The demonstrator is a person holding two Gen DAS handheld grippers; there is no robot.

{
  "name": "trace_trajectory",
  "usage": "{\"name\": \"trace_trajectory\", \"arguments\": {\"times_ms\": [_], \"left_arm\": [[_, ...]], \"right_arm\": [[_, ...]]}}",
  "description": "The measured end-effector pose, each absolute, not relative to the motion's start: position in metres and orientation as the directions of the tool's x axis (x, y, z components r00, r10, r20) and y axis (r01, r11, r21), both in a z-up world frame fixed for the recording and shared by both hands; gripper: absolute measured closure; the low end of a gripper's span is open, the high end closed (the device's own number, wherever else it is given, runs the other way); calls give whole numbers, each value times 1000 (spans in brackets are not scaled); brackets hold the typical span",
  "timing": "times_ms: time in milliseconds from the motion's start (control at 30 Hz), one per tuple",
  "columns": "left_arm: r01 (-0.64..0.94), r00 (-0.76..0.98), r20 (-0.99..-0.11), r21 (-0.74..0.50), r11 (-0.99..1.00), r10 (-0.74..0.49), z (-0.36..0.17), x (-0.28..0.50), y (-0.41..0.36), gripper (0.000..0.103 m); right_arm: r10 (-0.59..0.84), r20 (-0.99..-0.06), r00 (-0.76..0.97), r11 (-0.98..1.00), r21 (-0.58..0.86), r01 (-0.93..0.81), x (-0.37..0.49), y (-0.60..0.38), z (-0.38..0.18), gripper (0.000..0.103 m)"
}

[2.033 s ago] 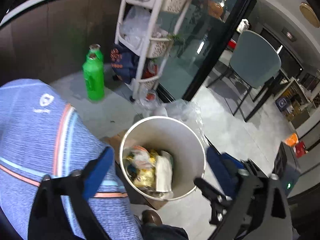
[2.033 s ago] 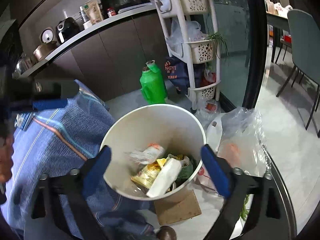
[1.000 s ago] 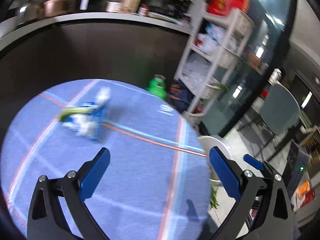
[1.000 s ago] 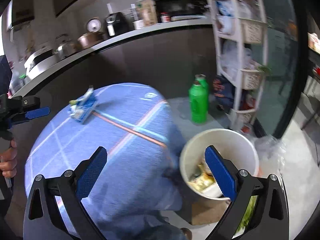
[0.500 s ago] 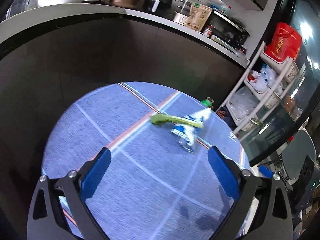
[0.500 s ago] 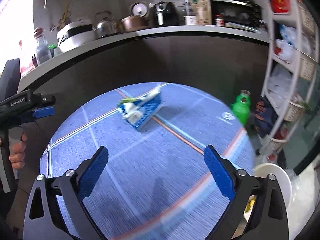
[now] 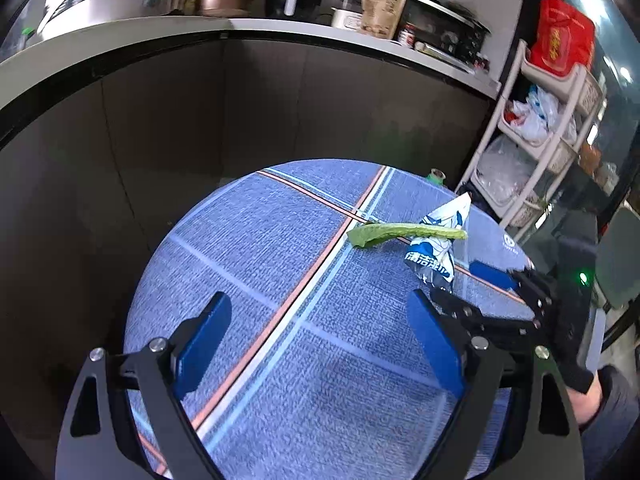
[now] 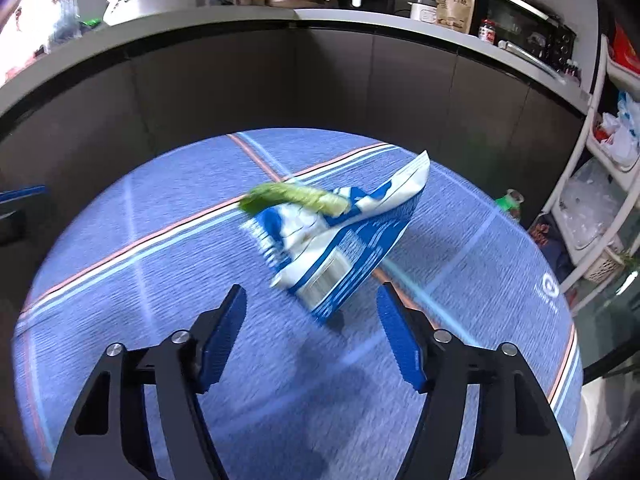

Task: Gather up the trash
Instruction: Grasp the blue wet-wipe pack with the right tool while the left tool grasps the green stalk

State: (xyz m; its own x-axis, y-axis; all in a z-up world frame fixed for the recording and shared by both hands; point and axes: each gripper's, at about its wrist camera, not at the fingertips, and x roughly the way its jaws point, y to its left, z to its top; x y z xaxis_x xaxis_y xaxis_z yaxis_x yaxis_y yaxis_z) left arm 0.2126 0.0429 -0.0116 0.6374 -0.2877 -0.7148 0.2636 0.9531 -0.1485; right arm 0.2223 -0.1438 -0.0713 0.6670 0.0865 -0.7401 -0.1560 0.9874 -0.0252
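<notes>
Two pieces of trash lay on one round table (image 8: pixel 120 320) with a blue cloth crossed by orange and white stripes, set before a dark counter (image 8: pixel 280 80) crowded with kitchen appliances; a white rack (image 7: pixel 532 148) of bags stood to its right. Right gripper (image 8: pixel 312 332): blue pads closing, nothing between them yet, aimed down at the near corner of the wrapper, which sat just beyond the fingertips. Left gripper (image 7: pixel 320 336): fingers wide but narrowing, empty, over bare cloth and well short of the trash. Wrapper (image 8: pixel 340 236): crumpled blue-and-white pouch, propped up toward the table's far right side. Leaf (image 8: pixel 296 198): a green vegetable strip lying across the top of the wrapper, touching it. Step in hand, by judgement: the reach for the pickup, the right gripper leading. Next move, likely: the right pads needed to go forward and down until they straddled the wrapper's edge, then shut. Risk: the leaf rested loose and might slide off when the wrapper lifted, leaving the left gripper a separate pick.
</notes>
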Motion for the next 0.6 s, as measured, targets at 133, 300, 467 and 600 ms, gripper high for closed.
{"name": "trace_trajectory", "arguments": {"times_ms": [133, 300, 467, 600], "left_arm": [[319, 611, -730, -128, 939, -307, -20, 229, 27, 14], [423, 570, -746, -94, 901, -345, -35, 246, -11, 14], [500, 540, -752, -75, 863, -378, -43, 253, -45, 16], [570, 517, -755, -49, 820, -404, -47, 259, -72, 16]], "right_arm": [[85, -741, 666, 992, 0, -126, 222, -162, -73, 99], [118, -721, 683, 993, 71, -97, 206, -196, -69, 102], [115, -720, 684, 993, 84, -78, 190, -222, -69, 102], [124, -720, 683, 992, 101, -73, 185, -232, -70, 102]]}}
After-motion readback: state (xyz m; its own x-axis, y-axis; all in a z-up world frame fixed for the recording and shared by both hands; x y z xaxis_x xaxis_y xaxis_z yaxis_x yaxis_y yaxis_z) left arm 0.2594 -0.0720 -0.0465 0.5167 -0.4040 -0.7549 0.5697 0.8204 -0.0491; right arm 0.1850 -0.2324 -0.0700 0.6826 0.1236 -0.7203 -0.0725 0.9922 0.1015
